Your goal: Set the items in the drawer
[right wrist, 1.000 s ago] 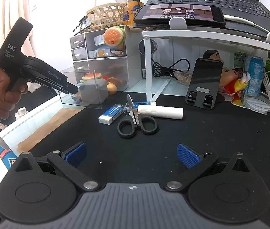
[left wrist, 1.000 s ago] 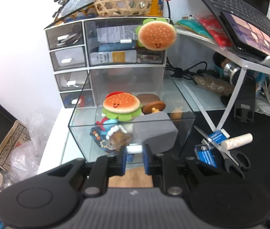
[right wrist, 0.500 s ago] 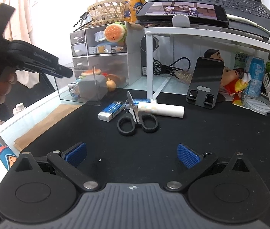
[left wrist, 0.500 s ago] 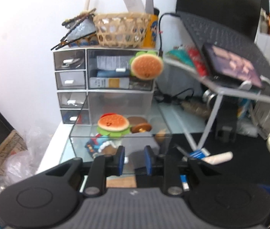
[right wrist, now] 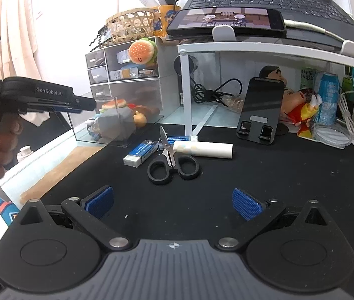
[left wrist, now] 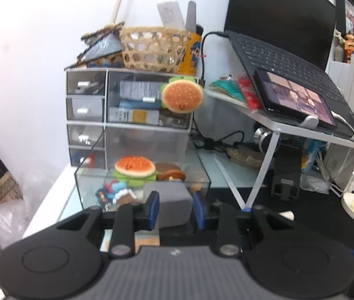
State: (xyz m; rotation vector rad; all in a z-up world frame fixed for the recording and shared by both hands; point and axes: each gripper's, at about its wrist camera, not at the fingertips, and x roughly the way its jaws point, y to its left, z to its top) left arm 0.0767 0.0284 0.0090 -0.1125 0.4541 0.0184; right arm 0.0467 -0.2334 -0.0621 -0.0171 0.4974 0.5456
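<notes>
The clear drawer (left wrist: 203, 175) is pulled out of the organizer (left wrist: 127, 105) and holds a burger toy (left wrist: 135, 168), a grey block (left wrist: 174, 206) and other small toys. My left gripper (left wrist: 175, 208) is open and empty, raised in front of the drawer; it also shows in the right wrist view (right wrist: 77, 102). My right gripper (right wrist: 173, 203) is wide open and empty, low over the black mat. On the mat lie black scissors (right wrist: 173, 166), an eraser (right wrist: 140, 153) and a white tube (right wrist: 203, 148).
A white laptop stand (right wrist: 264, 50) carries a laptop and a phone (right wrist: 226, 22). A black phone holder (right wrist: 261, 110), figurines and a can stand under it. A basket (left wrist: 154, 47) sits on the organizer. A second burger toy (left wrist: 181, 96) hangs on it.
My left gripper has let go of the drawer's handle, opened, and drawn back and up from the drawer. The right gripper has stayed still.
</notes>
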